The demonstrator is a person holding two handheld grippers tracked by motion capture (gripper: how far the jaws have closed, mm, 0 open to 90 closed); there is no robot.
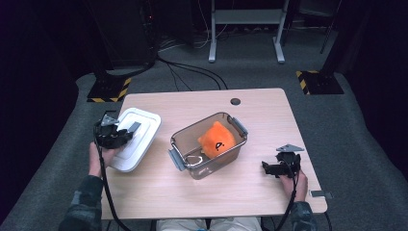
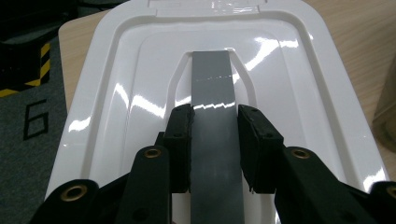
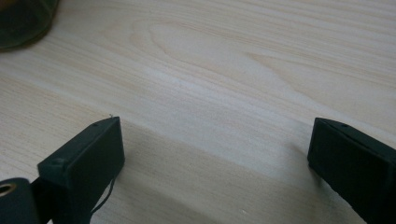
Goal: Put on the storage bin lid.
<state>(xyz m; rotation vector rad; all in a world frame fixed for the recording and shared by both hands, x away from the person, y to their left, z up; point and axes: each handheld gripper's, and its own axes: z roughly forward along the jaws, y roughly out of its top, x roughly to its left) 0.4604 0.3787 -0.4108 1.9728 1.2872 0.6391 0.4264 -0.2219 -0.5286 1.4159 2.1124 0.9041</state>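
Hands at either end of a light wood table (image 1: 159, 190) each hold one two-jaw gripper. The left gripper (image 1: 117, 134) sits over a white lid (image 1: 144, 126) at the table's left side; in the left gripper view its jaws are clamped on the grey handle strip (image 2: 214, 88) that runs down the lid's middle. The lid lies tilted across the left edge, its near corner hanging past the tabletop. The right gripper (image 1: 270, 169) rests low near the right front edge, well apart from everything else; in the right gripper view its jaws stand wide apart over bare wood, holding nothing.

One clear container (image 1: 192, 139) with two grey latches stands near the table's centre, between the two grippers and just beside the lid. Inside it sits one orange plush toy (image 1: 216, 138), with a small metal ring beside it, hard to make out.

Open tabletop runs along the front edge and on the right side between container and right gripper. One round cable hole (image 1: 235, 101) marks the far edge. Beyond the table lie grey carpet, black cables, two hazard-striped bases and a white metal frame (image 1: 245, 19).
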